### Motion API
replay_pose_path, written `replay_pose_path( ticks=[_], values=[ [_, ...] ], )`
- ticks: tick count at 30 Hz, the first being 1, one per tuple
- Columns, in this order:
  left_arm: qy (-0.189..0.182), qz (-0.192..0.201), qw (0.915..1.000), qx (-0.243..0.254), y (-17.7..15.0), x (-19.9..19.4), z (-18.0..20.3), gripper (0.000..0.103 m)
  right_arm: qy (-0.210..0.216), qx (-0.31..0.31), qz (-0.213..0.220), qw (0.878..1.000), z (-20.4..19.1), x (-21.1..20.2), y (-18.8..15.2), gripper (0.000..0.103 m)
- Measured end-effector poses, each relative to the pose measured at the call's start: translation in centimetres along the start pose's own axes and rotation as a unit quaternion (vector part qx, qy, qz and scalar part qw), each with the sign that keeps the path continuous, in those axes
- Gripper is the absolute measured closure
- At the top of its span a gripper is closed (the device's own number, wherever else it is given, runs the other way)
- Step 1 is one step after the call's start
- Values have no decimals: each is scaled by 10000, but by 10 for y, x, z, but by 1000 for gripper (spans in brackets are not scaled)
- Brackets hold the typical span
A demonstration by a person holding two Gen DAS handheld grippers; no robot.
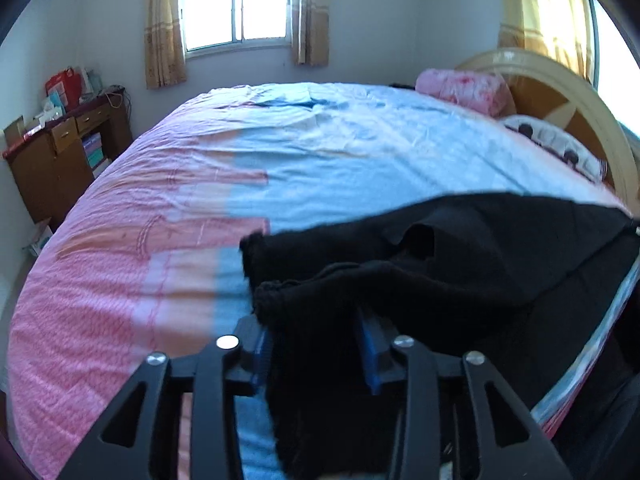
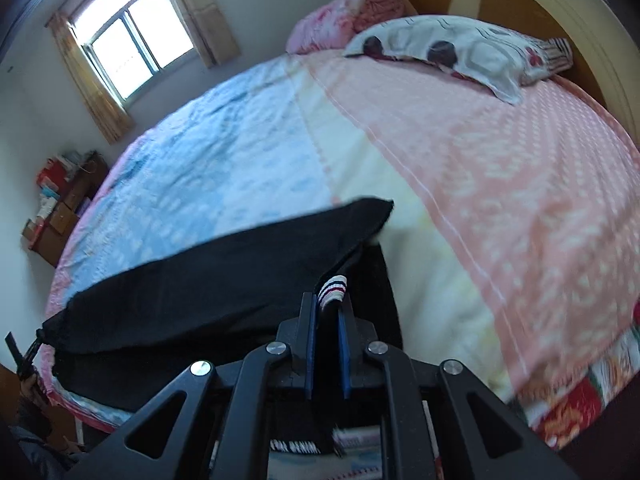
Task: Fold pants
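- Black pants stretched along the near edge of the bed, held up off the sheet between the two grippers – far side hanging just above the blue and cream bands.
- Left gripper: jaws partly spread, gathered black cloth of the pants filling the gap between the blue pads; pressing or merely around it – cannot tell.
- Right gripper: jaws narrow, a white striped tab of the pants at the fingertips, seemingly touching the left pad only; a real pinch cannot be confirmed.
- Patterned pillow and pink pillow at the head of the bed, well apart from the pants.
- Wooden desk beyond the bed's foot-side corner, against the wall.
- Both views motion-blurred.
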State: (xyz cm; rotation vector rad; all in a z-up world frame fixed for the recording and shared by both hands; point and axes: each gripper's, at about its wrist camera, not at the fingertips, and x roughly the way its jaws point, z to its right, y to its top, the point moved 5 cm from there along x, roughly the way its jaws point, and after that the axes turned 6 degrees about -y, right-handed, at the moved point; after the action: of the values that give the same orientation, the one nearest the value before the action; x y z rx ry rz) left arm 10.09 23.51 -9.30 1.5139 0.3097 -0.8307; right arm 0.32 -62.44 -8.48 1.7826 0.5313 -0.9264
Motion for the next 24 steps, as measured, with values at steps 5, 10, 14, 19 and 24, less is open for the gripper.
replay_pose_path(
  ticks=[5, 10, 14, 19, 24],
  values=[
    [202, -106, 9996, 187, -21, -14, -4, 28, -425, 169, 261, 9986, 5, -24, -5, 72],
    [964, -243, 9950, 134, -36, -15, -28, 20, -384, -243, 709, 9964, -40, -50, -8, 57],
    [610, -75, 9973, -396, -39, -21, -36, 22, 170, -756, 624, 9950, -105, -44, -18, 57],
    [59, 115, 9966, -817, -46, -35, -28, 22, 796, -1956, 103, 9774, -222, -16, -62, 57],
    [-459, 342, 9904, -1258, -43, -46, -22, 22, 1092, -2981, -46, 9482, -308, 6, -109, 57]
  ],
)
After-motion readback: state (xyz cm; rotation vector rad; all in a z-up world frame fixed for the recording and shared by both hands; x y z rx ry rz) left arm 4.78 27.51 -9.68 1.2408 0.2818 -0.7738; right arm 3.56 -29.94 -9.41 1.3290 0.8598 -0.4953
